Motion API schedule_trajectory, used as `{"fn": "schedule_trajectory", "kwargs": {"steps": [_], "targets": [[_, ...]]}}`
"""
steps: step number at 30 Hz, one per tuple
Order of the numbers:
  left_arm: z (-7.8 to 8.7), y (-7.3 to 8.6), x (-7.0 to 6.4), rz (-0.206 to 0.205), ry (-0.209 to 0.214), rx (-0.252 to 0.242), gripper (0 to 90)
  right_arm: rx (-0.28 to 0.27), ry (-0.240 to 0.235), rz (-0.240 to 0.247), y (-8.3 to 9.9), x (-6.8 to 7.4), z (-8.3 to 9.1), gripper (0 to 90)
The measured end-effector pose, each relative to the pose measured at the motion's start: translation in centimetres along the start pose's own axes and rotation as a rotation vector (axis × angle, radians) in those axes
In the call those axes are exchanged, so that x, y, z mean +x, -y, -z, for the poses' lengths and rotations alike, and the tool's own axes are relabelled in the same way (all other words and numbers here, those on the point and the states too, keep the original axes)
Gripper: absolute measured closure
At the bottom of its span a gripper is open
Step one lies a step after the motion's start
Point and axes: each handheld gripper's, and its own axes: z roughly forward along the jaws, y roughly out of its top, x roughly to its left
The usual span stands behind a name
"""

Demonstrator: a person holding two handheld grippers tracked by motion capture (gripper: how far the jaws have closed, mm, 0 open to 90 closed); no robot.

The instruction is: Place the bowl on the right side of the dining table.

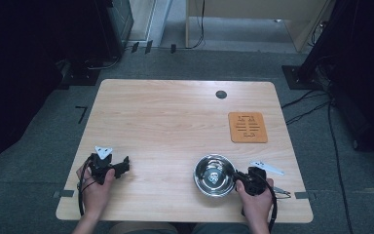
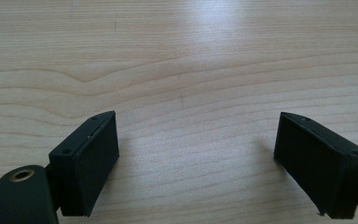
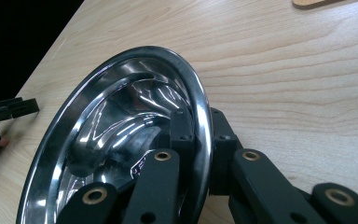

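Note:
A shiny steel bowl [image 1: 215,174] sits on the wooden table [image 1: 175,126] near its front right. My right gripper [image 1: 239,179] is shut on the bowl's right rim [image 3: 200,126], one jaw inside the bowl and one outside. My left gripper [image 1: 124,165] rests at the front left, held by a hand, pointing right. In the left gripper view its jaws stand wide apart over bare wood, and the left gripper [image 2: 196,163] is open with nothing between its fingers [image 2: 91,163].
An orange-brown slotted mat [image 1: 247,127] lies behind the bowl toward the right. A small dark round cap [image 1: 220,94] sits near the table's far edge. Cables run over the floor at the right.

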Motion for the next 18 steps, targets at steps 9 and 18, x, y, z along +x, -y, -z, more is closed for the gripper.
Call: {"fn": "schedule_trajectory", "kwargs": {"steps": [9,18], "targets": [[0.00,0.00,0.00,0.000,0.000,0.000,13.5,-0.007,0.009,-0.007,-0.12,-0.30,0.11,84.9],[0.00,0.00,0.00,0.000,0.000,0.000,13.5,-0.018,0.019,-0.013,-0.32,-0.73,0.36,84.9]]}}
